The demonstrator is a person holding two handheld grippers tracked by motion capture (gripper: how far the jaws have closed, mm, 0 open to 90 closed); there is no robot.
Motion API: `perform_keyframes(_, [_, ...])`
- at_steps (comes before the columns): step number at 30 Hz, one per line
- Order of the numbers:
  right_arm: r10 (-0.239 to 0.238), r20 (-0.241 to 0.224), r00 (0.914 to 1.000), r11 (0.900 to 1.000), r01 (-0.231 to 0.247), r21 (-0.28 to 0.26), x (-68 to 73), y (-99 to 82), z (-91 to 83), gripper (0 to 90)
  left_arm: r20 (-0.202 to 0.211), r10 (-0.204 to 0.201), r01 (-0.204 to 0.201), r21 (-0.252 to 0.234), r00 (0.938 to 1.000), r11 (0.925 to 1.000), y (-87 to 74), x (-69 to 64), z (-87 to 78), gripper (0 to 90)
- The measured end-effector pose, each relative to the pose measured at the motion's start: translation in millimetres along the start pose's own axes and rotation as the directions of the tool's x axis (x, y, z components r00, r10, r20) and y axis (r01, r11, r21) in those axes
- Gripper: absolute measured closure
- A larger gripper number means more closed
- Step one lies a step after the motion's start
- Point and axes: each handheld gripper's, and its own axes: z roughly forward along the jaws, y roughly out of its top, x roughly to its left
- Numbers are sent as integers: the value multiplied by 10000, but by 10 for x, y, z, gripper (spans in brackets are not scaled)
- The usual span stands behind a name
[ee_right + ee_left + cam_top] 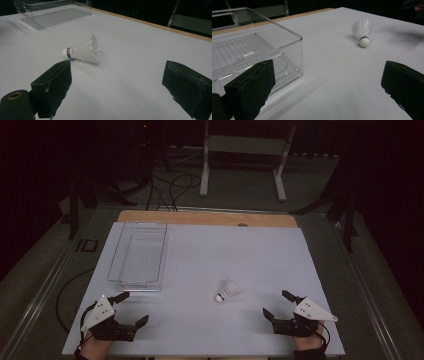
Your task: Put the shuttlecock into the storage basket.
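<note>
Where both hand-held grippers (pixel 278 304) gape empty: shuttlecock (pixel 227 291) well apart, between them, right nearer.

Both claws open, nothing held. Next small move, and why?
Probably ease the right claw forward and left toward the shuttlecock. It lies on its side on the white table, apart from the empty clear bin, and sits nearer the right claw than the left claw. Both claws are open.
</note>
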Motion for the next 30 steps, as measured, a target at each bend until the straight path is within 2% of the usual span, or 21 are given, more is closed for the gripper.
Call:
perform_keyframes(10, [19, -43, 10000, 10000, -19, -41, 5, -1, -4, 90, -90, 82, -78, 425, 9999, 9991, 126, -40, -29, 0])
perform_keyframes(12, [36, -51, 10000, 10000, -36, -25, 7, 0, -3, 90, -76, 106, -101, 645, 9999, 9979, 153, -55, -25, 0])
perform_keyframes(18, [32, -77, 10000, 10000, -33, -41, 5, 0, -3, 90, 174, 79, -98, 1113, 9998, 9937, 227, -78, -13, 0])
perform_keyframes(20, [76, -110, 9999, 10000, -76, -32, 6, 0, -2, 90, 312, 153, -193, 1331, 9994, 9909, 251, -91, -2, 0])
perform_keyframes(30, [88, -263, 9996, 10000, -87, 15, 10, -1, 13, 90, 424, 490, -575, 2304, 9979, 9714, 310, -161, 71, 0])
